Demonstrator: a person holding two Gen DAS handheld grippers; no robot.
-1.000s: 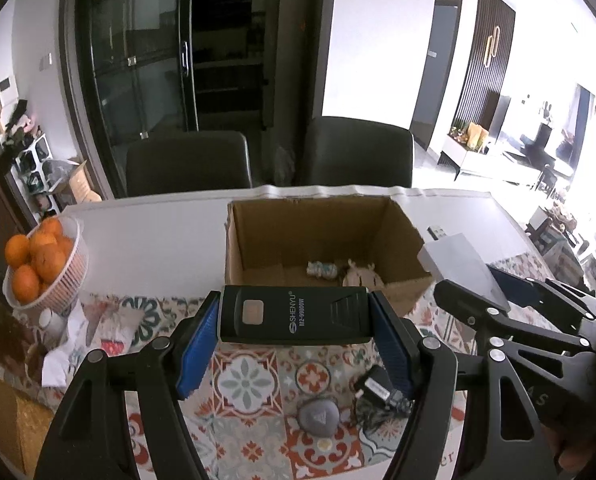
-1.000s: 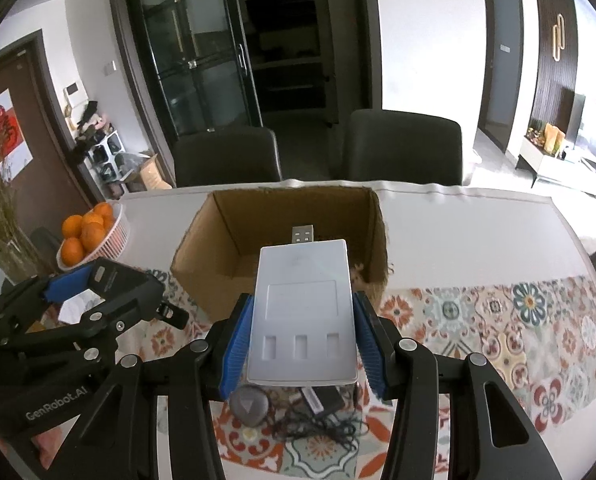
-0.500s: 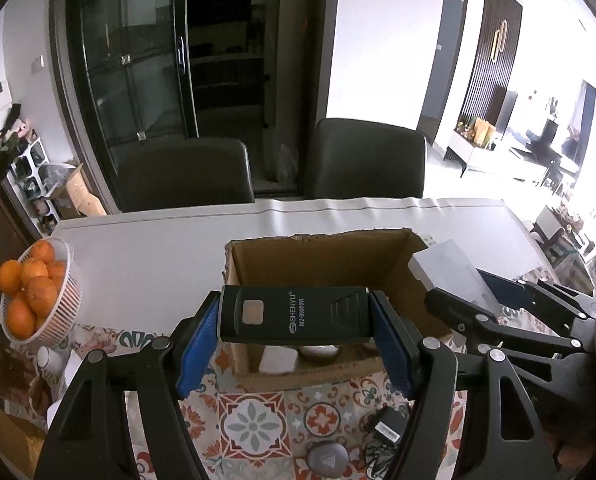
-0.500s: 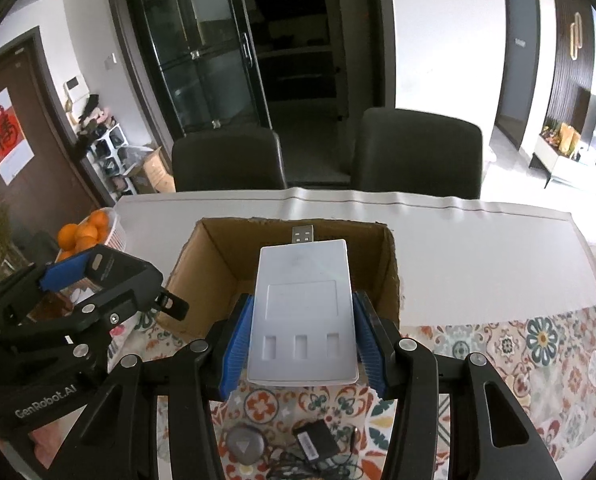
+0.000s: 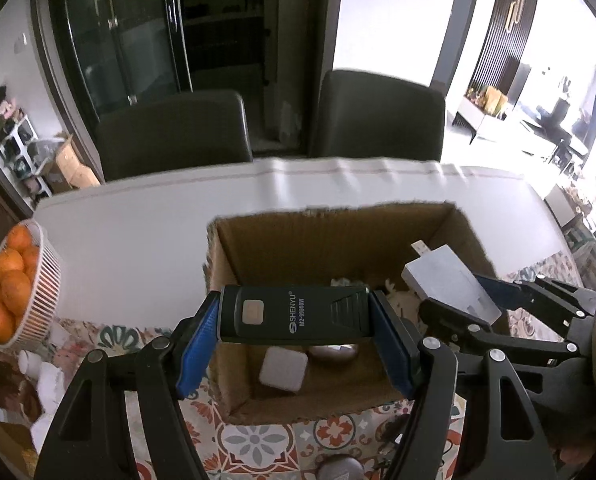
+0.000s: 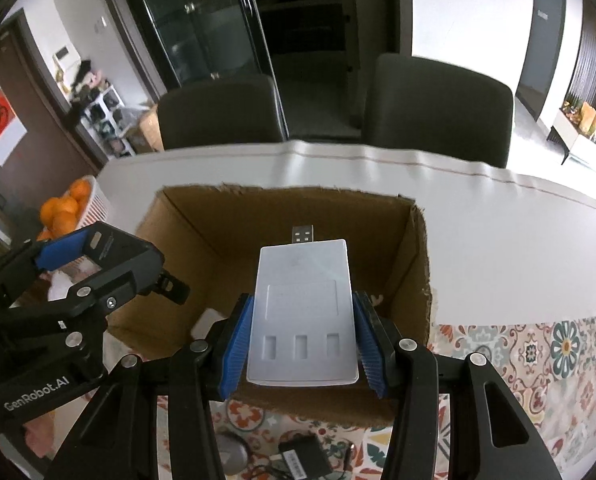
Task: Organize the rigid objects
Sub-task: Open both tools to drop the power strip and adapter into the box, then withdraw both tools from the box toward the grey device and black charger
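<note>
Nearest the cameras, a black flashlight (image 5: pixel 294 314) was gripped crosswise in the left claw (image 5: pixel 296 336), and a white USB hub (image 6: pixel 303 316) was clamped lengthwise in the right claw (image 6: pixel 303 344). Both were held above the near part of an open cardboard box (image 5: pixel 234 256) on the patterned surface (image 6: pixel 538 344), where a white cube (image 5: pixel 283 369) and other small items already lay. The placing step was judged to be in hand; next, each item would need lowering inside the walls before being let go.
</note>
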